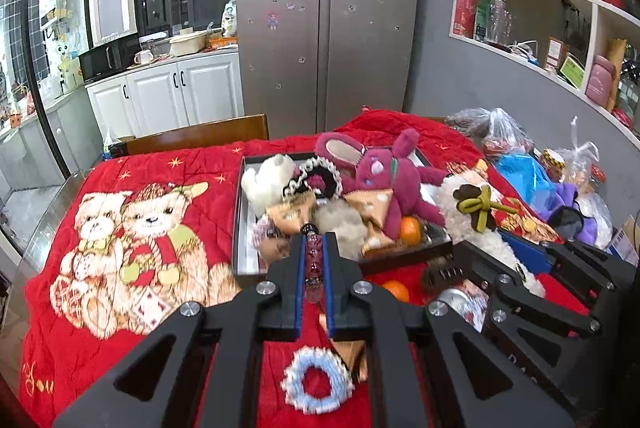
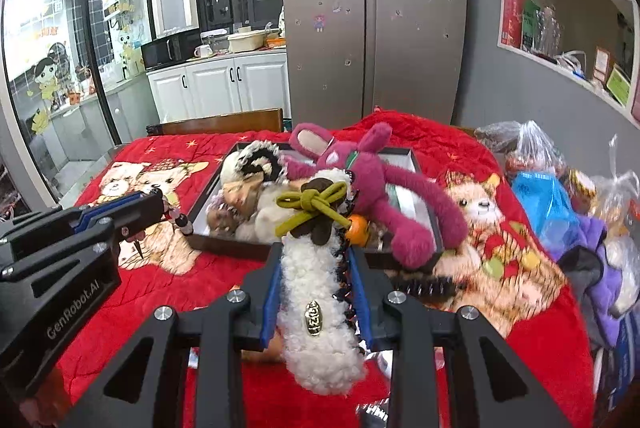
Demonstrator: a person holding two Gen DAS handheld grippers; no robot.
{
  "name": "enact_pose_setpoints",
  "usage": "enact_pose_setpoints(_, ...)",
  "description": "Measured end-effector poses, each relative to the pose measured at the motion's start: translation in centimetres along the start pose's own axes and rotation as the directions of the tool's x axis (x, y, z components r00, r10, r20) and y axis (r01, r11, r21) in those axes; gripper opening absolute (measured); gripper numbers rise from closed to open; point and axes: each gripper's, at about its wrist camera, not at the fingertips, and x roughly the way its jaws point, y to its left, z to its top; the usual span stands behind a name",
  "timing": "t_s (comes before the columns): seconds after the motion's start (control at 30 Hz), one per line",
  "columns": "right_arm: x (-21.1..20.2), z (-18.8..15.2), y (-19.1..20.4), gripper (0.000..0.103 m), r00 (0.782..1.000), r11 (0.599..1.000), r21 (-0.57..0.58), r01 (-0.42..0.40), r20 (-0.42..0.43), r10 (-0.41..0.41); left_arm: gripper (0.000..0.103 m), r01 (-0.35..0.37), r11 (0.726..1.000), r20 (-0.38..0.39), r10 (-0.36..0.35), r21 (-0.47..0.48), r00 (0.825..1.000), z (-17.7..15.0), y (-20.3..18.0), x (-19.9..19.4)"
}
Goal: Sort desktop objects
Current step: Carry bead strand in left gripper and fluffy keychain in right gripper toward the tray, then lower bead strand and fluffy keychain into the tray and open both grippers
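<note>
We pinch a beaded hairpin [image 1: 313, 256] in the left gripper [image 1: 313, 248] and a fluffy clip [image 2: 320, 304] in the right gripper [image 2: 316, 292], both carried clear of the blanket [image 1: 132, 163], probably bound for the crowded tray [image 1: 241, 228] just ahead.

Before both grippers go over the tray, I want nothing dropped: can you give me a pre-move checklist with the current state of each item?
1. Left gripper clamped on the beaded hair stick: ok.
2. Right gripper clamped on the fluffy white hair clip: ok.
3. Free room in the dark tray: not ok, piled with the pink plush rabbit, scrunchies and an orange.
4. Grippers apart from each other: ok.
5. Nothing left on the red blanket: not ok, blue scrunchie remains.
</note>
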Motion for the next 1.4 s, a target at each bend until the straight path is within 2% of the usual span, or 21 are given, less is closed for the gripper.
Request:
enact_pose_setpoints(0.4,6.1,4.1,-1.2,0.032,0.999,0.999,-0.034,0.019,-0.028,-0.020,0.008,-0.008,1.000,-0.046,0.008,0.004,0.999,3.8,0.5,8.3)
enact_pose_setpoints(0.63,10.1,7.2,-2.6,0.032,0.998,0.999,-0.016,0.038,-0.040,-0.039,0.008,-0.013,1.000,-0.069,0.013,0.001,0.998,5.3,0.8,12.5)
enact_pose_setpoints(0.9,12.0,7.4,-3.4,0.032,0.998,0.999,-0.022,0.034,-0.047,-0.035,0.008,-0.007,1.000,-0.069,0.008,0.009,0.998,5.3,0.8,14.5)
enact_pose_setpoints(1.4,13.6,7.0,-3.7,0.032,0.996,0.998,-0.044,0.045,-0.076,-0.048,0.008,-0.027,0.999,-0.078,0.029,0.018,0.997,4.8,1.4,15.3)
